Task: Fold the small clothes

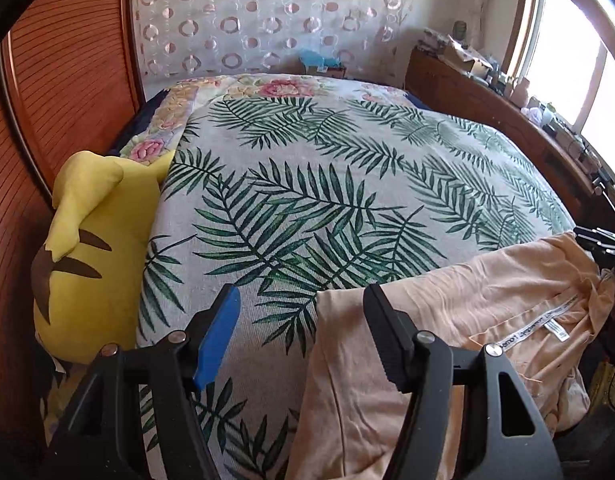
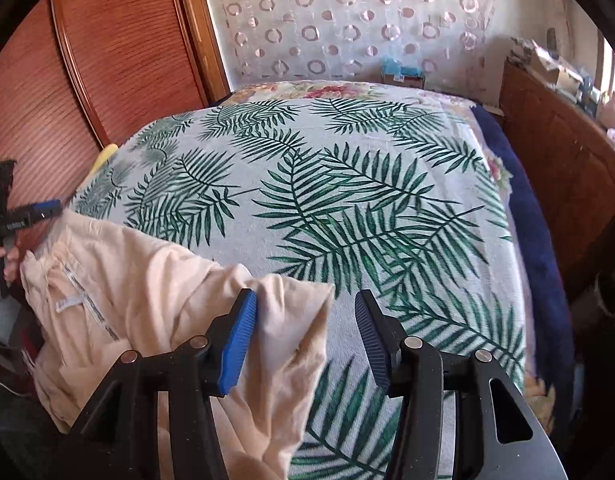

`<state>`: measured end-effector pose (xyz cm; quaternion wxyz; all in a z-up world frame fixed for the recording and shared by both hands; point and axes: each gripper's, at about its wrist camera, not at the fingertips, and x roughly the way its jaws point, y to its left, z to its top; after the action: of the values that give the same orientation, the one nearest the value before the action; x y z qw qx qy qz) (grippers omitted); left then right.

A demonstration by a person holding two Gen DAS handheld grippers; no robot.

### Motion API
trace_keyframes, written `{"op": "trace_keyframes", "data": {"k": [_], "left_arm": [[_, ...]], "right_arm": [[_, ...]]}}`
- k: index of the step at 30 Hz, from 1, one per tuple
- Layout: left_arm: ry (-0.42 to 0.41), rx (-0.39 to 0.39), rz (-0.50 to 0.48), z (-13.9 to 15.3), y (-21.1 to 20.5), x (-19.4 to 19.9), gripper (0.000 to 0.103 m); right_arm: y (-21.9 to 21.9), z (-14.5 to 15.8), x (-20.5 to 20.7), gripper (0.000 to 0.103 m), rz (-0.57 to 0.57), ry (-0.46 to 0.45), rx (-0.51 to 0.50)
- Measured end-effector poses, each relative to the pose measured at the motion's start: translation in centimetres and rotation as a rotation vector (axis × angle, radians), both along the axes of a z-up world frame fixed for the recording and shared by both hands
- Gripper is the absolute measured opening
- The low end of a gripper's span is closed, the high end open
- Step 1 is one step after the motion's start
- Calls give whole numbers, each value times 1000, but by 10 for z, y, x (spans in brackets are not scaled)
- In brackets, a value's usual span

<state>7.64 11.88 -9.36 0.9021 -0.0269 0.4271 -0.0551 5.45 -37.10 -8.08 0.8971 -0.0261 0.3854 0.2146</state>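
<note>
A peach garment (image 1: 487,312) lies crumpled on the near edge of the bed, inside out, with a white care label (image 1: 547,318) showing. My left gripper (image 1: 303,316) is open; the garment's left edge lies between its fingers, under the right finger (image 1: 387,332). In the right wrist view the same garment (image 2: 147,280) lies at the lower left. My right gripper (image 2: 305,328) is open, and the garment's right corner (image 2: 303,300) sits between its fingers, beside the blue left pad (image 2: 239,340). The left gripper also shows at that view's far left (image 2: 27,212).
The bed carries a palm-leaf spread (image 1: 327,184) over a floral quilt (image 1: 275,88). A yellow plush toy (image 1: 91,256) lies at the bed's left side by a wooden wardrobe (image 1: 67,80). A cluttered wooden shelf (image 1: 487,80) runs along the right under a window.
</note>
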Motion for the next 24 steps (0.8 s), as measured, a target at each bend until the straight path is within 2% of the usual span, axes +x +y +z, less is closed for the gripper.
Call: {"op": "trace_keyframes", "data": {"k": [3,5,6,8,9,11,13,15,18,23,24], "left_arm": [[16,5,3,-8,-3,5,65],[23,6,5,-12,-4,5,65],[25,8,4,-14,-5,6,65],[35,10,6,-18,-6,6,65],[38,10,4,-20,-7,7,65],[38,12,1,-22,-8,6,65],[26,6,2,-22,-7,5,65],[21,2,1,-22,-7,4,65],[20,5,-1,-22,-7,4,65],[18,6,-1,-22,-7,4,65],[20,7,-1,-22,-7,4,65]], "right_arm": [[7,-4,9,53,28,10,11],[9,-8,12,40,41,17,13],[10,-10,14,26,55,23,22],[7,-8,11,18,74,10,59],[4,-7,8,9,74,-2,71],[-5,-3,3,8,37,-41,84],[-22,3,-4,7,-49,-97,93],[-39,4,-7,7,-120,-112,116],[-50,-4,-4,7,-138,-75,132],[-43,-7,-6,7,-132,-84,87],[-42,-6,-6,11,-131,-88,84]]}}
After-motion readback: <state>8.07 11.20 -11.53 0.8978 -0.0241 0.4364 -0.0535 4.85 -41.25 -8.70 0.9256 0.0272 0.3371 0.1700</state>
